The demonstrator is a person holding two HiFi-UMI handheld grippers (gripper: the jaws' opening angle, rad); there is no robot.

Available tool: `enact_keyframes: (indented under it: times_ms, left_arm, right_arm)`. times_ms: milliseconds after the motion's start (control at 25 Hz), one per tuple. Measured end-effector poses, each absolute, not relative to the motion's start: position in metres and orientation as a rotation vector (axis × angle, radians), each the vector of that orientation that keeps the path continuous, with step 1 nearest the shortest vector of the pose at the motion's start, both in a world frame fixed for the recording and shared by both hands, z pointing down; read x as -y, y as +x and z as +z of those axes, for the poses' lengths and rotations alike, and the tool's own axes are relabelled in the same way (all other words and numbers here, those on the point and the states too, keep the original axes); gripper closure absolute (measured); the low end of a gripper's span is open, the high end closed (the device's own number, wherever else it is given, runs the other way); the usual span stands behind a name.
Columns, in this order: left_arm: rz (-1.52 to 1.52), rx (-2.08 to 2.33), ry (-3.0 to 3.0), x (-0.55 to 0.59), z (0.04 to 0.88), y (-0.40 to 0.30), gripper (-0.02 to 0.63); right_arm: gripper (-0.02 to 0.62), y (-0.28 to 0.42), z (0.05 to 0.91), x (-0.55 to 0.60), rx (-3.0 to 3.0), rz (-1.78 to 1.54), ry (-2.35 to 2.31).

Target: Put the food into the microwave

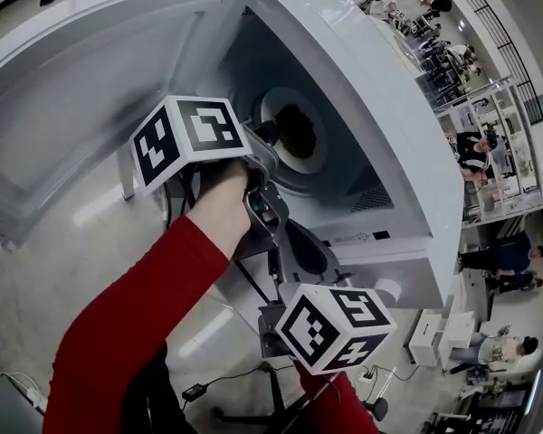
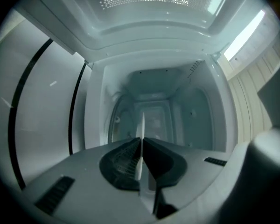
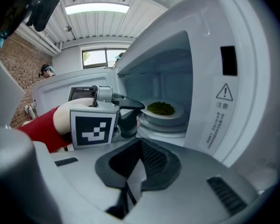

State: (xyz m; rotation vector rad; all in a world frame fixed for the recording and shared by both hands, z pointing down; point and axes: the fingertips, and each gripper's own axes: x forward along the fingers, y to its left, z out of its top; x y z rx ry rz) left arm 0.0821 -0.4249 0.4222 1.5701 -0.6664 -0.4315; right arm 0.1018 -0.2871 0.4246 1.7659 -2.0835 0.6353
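Note:
The white microwave [image 1: 380, 107] stands open, its door [image 1: 90, 107] swung out to the left. Inside lies a white plate [image 3: 170, 115] with green food [image 3: 161, 108] on it. My left gripper [image 1: 270, 136] reaches into the cavity and is shut on the plate's near rim [image 2: 142, 125], which shows edge-on between its jaws. The right gripper view shows the same left gripper [image 3: 136, 112] at the plate's left edge. My right gripper [image 3: 141, 146] hangs back below the opening, shut and holding nothing; in the head view it [image 1: 294, 242] sits under the left hand.
The microwave's right front panel [image 3: 224, 92] with a warning label stands close to my right gripper. Cables and a power adapter [image 1: 197, 391] lie on the floor below. People [image 1: 475, 152] and desks are at the far right of the room.

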Motion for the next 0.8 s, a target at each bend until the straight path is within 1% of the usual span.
enact_keyframes:
  times_ms: [800]
  left_arm:
    - [-0.269,0.733,1.62,0.445,0.429,0.099,0.583]
  right_arm:
    - [0.581,0.105,0.424,0.299,2.077,0.669,1.726]
